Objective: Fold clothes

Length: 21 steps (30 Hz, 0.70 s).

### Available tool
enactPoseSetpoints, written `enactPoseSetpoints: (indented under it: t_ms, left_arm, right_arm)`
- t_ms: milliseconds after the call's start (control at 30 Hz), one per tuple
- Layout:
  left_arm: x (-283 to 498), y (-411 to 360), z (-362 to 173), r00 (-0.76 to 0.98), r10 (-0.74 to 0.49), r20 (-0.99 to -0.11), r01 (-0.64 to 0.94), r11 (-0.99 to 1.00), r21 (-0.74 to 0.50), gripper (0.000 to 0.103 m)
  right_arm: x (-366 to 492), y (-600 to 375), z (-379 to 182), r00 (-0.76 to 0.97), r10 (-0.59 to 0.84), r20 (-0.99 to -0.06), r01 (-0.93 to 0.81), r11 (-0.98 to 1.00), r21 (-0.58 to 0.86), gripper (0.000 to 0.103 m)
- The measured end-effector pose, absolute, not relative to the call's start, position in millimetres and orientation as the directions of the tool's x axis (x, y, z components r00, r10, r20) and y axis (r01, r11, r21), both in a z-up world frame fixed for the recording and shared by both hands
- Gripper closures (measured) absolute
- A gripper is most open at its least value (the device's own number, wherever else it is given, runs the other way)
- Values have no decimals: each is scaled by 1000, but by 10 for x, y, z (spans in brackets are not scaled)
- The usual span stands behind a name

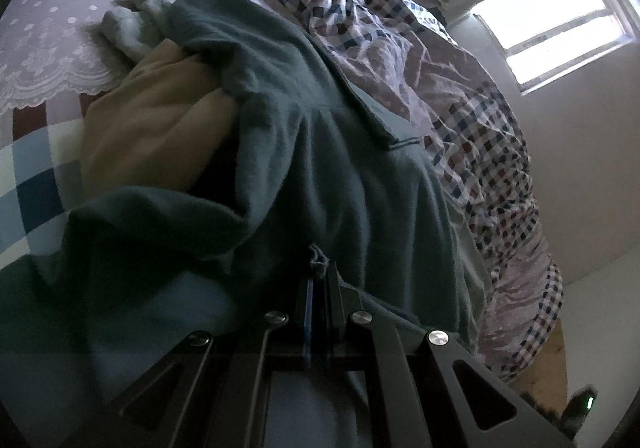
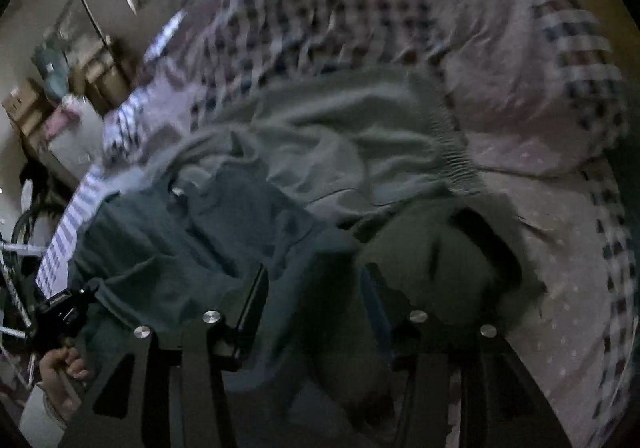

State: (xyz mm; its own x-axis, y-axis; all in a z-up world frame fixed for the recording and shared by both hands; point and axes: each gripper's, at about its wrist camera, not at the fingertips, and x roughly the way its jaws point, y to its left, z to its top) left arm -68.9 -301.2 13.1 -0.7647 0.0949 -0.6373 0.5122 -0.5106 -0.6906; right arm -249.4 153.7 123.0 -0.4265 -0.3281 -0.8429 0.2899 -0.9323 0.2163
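Note:
A teal garment [image 1: 312, 152] drapes from the bed toward the camera in the left wrist view. My left gripper [image 1: 318, 264] is shut on a small pinch of its edge. In the blurred right wrist view the same teal garment [image 2: 168, 248] spreads across the bed, with a paler grey-green piece [image 2: 340, 136] behind it and a dark olive piece [image 2: 432, 260] to the right. My right gripper [image 2: 314, 288] hangs over the teal cloth with its jaws apart, and cloth shows in the gap with neither pad pressing on it. The left gripper [image 2: 60, 308] shows at lower left, held by a hand [image 2: 60, 368].
A beige garment [image 1: 160, 128] and a white cloth [image 1: 128, 24] lie left of the teal one on the checked bedsheet [image 1: 32, 176]. A crumpled checked duvet [image 1: 460, 108] lines the far side. Windows [image 1: 560, 28] are beyond, with boxes [image 2: 24, 108] and a bicycle [image 2: 16, 248] beside the bed.

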Motion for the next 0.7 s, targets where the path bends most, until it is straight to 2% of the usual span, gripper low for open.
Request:
enactPoseSetpoints:
  t_ms: [233, 367, 400, 433, 467, 600, 700]
  left_arm:
    - [-705, -3041, 63, -761, 108, -639, 515, -499, -697, 100]
    - [-714, -3054, 28, -759, 118, -640, 514, -495, -701, 100]
    - [-712, -3059, 21, -760, 119, -639, 513, -495, -702, 100]
    - [-711, -3065, 13, -760, 119, -638, 512, -495, -702, 100]
    - [-712, -3066, 9, -761, 119, -638, 512, -495, -702, 100]
    - [-716, -3070, 0, -765, 120, -633, 505, -498, -705, 100]
    - [-699, -3052, 16, -779, 112, -618, 489, -508, -709, 100]
  right_arm:
    - [-3091, 1200, 834, -224, -224, -948, 355, -925, 135, 52]
    - [-3175, 1060, 590, -189, -124, -974, 392, -919, 41, 54]
    - [-3185, 1037, 550, -194, -104, -976, 393, -919, 20, 66]
    - [-3181, 1013, 531, -206, -76, -976, 399, -917, -12, 89]
    - [-3172, 989, 519, -220, -47, -974, 406, -913, -47, 94]
    - [-3102, 1004, 683, -319, -1, -948, 420, -897, -141, 98]
    - [-3092, 1154, 949, -454, 62, -889, 344, -908, -239, 100]
